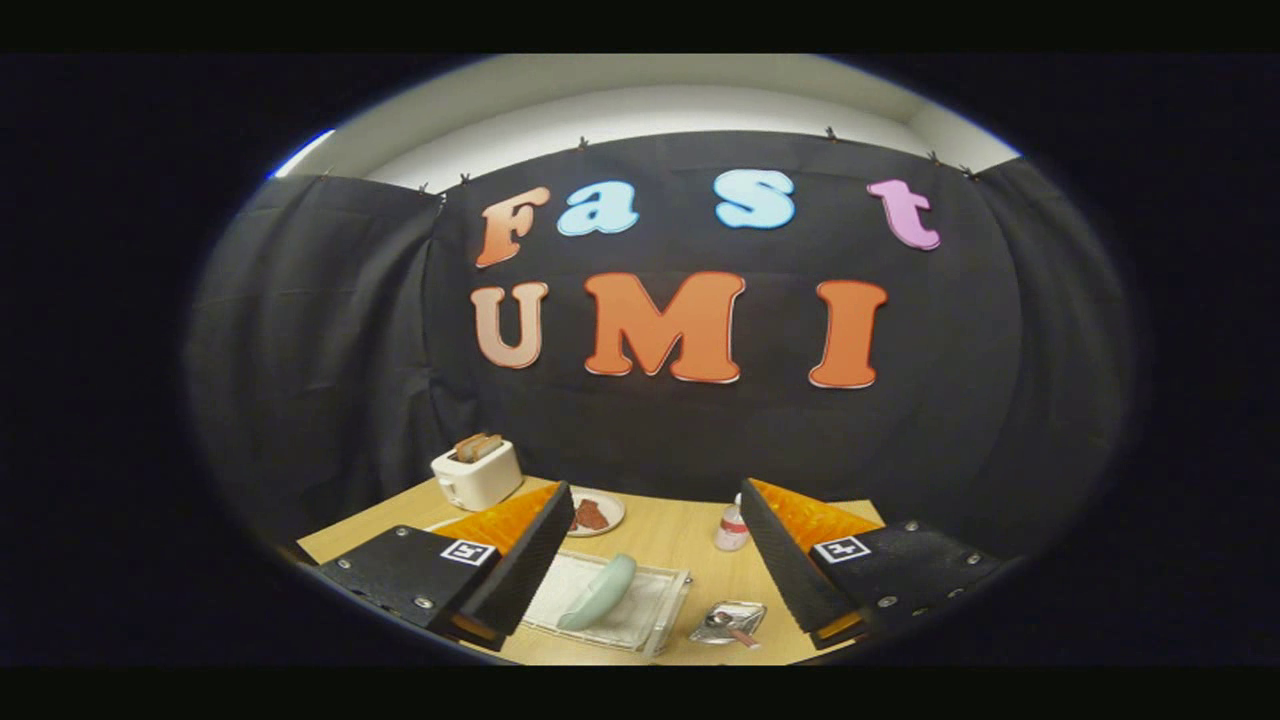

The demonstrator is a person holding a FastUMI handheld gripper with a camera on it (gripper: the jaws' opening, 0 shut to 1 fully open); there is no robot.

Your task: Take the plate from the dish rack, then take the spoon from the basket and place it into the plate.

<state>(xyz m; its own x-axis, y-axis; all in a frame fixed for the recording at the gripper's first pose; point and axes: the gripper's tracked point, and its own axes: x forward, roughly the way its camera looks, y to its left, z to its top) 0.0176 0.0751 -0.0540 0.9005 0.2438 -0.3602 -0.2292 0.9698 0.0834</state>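
A pale green plate (598, 592) stands on edge in a white dish rack (650, 618) on the wooden table, below and just ahead of my fingers. Right of the rack sits a small silver basket (728, 622) with a spoon (728, 626) lying in it, its bowl toward the rack. My gripper (655, 545) hovers high above the table, open wide, with nothing between the black fingers (525, 565). The plate lies closer to the left finger, the basket closer to the right one.
A white toaster (477, 472) with toast in it stands at the table's back left. Beyond the rack is a small plate with brown food (596, 514). A small white bottle (732, 528) stands by the right finger. Black cloth walls close the booth.
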